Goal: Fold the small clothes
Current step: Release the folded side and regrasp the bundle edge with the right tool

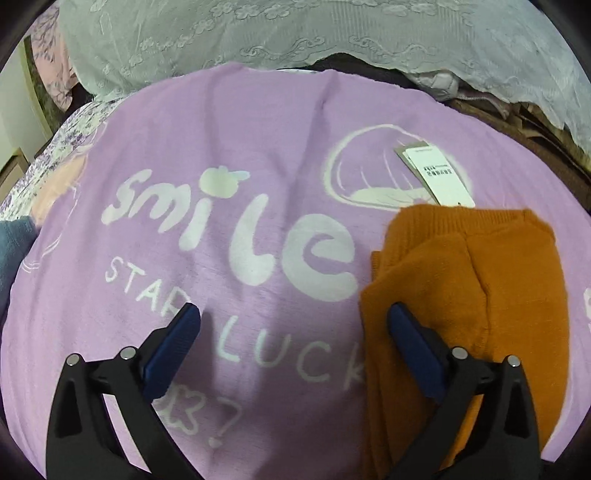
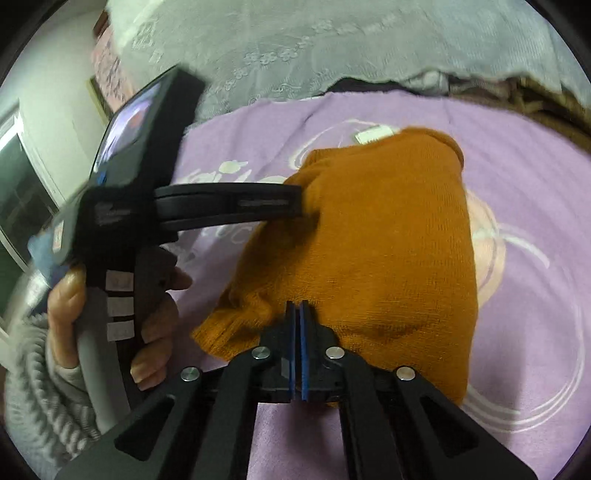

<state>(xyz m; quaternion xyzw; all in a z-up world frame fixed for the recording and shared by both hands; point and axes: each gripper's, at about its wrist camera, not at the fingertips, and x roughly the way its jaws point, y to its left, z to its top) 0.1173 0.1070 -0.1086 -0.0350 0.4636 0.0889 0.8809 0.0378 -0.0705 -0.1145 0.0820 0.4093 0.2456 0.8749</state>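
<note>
A small orange knitted garment (image 1: 465, 291) lies folded on a purple blanket (image 1: 221, 147) printed with "smile". A white paper tag (image 1: 439, 177) sticks out past its far edge. My left gripper (image 1: 291, 314) is open, with one finger over the blanket and the other finger (image 1: 410, 332) over the garment's left edge. In the right wrist view the garment (image 2: 388, 240) fills the middle. My right gripper (image 2: 298, 308) is shut, its tips at the garment's near edge; whether cloth is pinched between them is hidden. The left gripper (image 2: 295, 201) shows from the side, its fingers reaching the garment's left edge.
A white lace cover (image 1: 295, 33) lies over bedding beyond the blanket. A brown cloth (image 1: 535, 125) lies at the far right and floral bedding (image 1: 66, 147) at the left. A hand in a grey knitted sleeve (image 2: 62, 317) holds the left gripper's handle.
</note>
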